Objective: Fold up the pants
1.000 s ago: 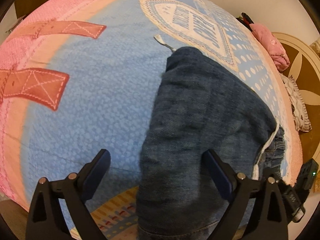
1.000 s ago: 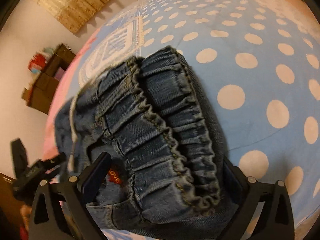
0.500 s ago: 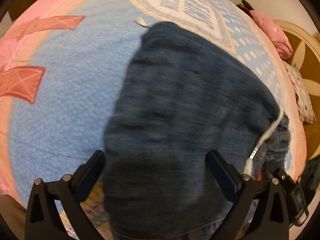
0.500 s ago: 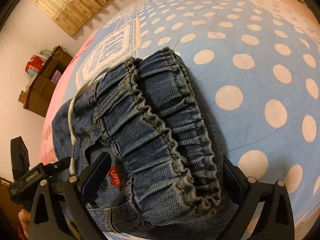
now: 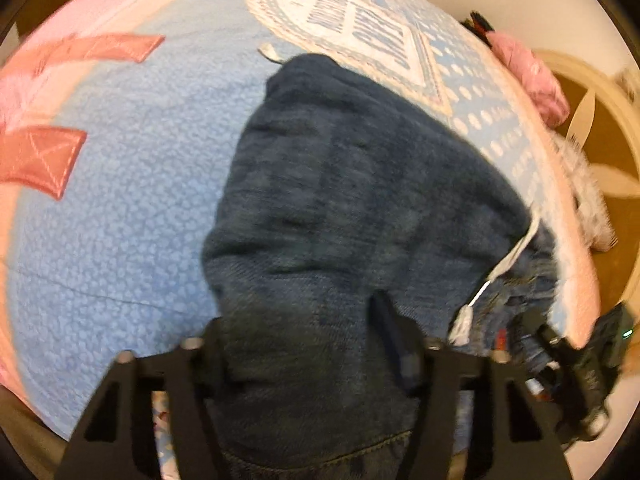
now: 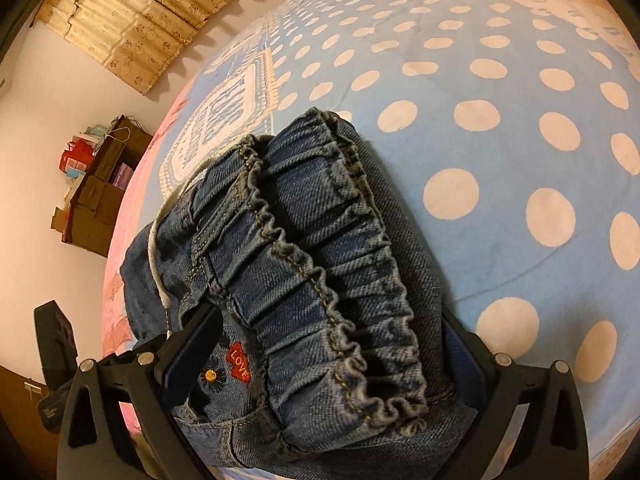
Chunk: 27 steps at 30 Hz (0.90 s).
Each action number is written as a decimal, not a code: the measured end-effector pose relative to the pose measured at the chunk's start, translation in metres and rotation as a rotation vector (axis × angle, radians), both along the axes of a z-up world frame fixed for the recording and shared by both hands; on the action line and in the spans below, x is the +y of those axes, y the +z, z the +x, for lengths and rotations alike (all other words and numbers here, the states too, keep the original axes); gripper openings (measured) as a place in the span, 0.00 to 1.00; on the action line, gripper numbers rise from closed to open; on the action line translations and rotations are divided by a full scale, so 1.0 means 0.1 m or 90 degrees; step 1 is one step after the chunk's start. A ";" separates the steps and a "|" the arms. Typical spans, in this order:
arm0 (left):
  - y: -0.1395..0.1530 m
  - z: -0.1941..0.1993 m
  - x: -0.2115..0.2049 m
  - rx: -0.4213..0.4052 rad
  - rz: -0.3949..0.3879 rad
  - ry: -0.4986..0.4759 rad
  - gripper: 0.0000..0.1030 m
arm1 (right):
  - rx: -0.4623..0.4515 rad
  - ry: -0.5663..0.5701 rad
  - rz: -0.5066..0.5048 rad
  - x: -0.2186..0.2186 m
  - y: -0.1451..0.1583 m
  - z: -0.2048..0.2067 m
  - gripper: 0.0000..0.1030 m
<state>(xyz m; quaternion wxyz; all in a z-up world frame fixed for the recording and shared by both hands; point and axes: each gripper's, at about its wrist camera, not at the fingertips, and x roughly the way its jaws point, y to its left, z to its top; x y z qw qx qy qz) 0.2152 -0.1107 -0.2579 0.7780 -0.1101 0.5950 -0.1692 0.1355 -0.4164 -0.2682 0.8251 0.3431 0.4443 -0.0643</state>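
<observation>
Dark blue denim pants (image 5: 360, 180) lie folded on a blue bedspread (image 5: 120, 160). My left gripper (image 5: 298, 312) is closing on the near end of the fold, and the cloth bunches between its fingers. In the right wrist view the gathered elastic waistband (image 6: 304, 240) faces me, with a red "LOVE" patch (image 6: 239, 366) and a white drawstring (image 6: 154, 256). My right gripper (image 6: 330, 316) straddles that waistband end with its jaws wide apart, and denim fills the gap. Whether its pads press is unclear. The right finger is partly covered by cloth.
The bedspread (image 6: 480, 80) has white dots on this side and pink patches on the other. A pink cloth (image 5: 532, 80) lies at the bed's far edge over a brown patterned floor (image 5: 592, 140). Stacked boxes (image 6: 100, 184) stand by the wall under a beige curtain (image 6: 148, 16).
My left gripper's jaws have narrowed from wide open onto the denim, which now bunches up between them. The right gripper keeps its width and place over the waistband.
</observation>
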 end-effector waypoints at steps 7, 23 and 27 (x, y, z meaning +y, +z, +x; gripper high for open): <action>0.03 -0.05 0.22 -0.004 -0.049 0.007 0.38 | -0.048 -0.019 0.112 -0.25 -0.04 -0.10 0.99; -0.06 0.03 0.20 0.011 -0.074 -0.023 0.75 | -0.139 0.031 0.279 -0.87 -0.20 -0.17 0.98; -0.05 0.06 0.13 0.002 -0.072 -0.039 0.76 | -0.081 0.106 0.262 -0.46 -0.18 -0.03 0.99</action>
